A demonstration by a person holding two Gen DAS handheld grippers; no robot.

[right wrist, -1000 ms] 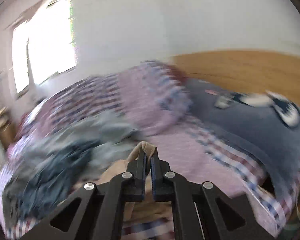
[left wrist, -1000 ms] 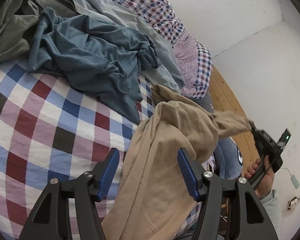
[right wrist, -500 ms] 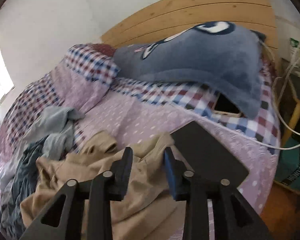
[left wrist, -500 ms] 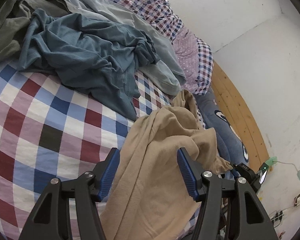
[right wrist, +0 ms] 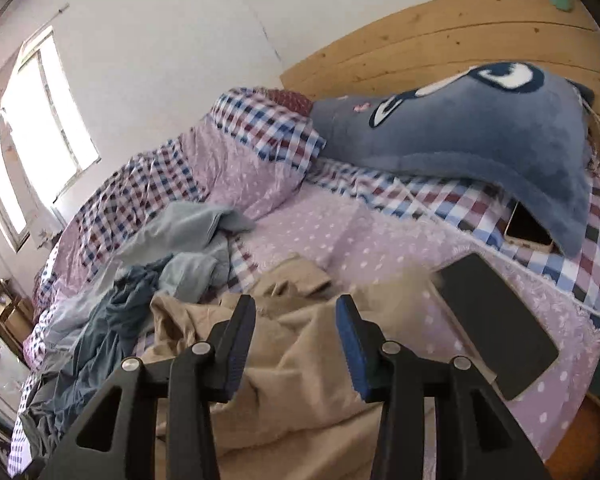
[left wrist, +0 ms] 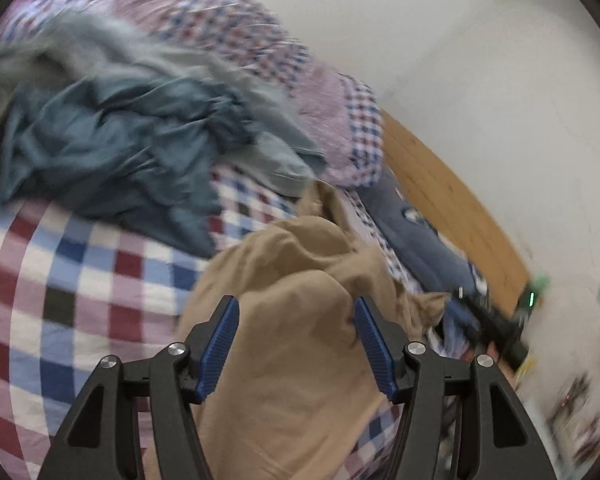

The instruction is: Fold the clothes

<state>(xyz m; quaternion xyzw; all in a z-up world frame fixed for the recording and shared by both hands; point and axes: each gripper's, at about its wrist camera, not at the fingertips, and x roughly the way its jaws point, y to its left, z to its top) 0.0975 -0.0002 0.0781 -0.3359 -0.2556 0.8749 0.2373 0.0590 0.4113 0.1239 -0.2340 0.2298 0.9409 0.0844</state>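
Observation:
A tan garment (left wrist: pixel 300 320) lies crumpled on the checked bedspread (left wrist: pixel 60 280). My left gripper (left wrist: pixel 294 304) hovers over it, jaws wide and opening a little more. The cloth bulges up between the blue pads without being pinched. From the right wrist the same tan garment (right wrist: pixel 300 360) spreads below my right gripper (right wrist: pixel 295 300). Its jaws are opening and the pads hold nothing. That right gripper (left wrist: pixel 484 320) shows as a dark blur at the tan cloth's far end. A pile of teal and grey clothes (left wrist: pixel 112 144) lies beyond, also visible as a heap (right wrist: pixel 112 320) at the left.
A blue plush pillow (right wrist: pixel 460 140) leans on the wooden headboard (right wrist: pixel 420 40). A black flat device (right wrist: pixel 496 320) lies on the dotted pink cover by the bed's right edge. A phone (right wrist: pixel 528 228) peeks from under the plush. A window (right wrist: pixel 40 120) is far left.
The right gripper, shut on a raised end of the tan garment, has come down and opened, and the cloth has dropped onto the bed. The left gripper has shifted and its view is blurred.

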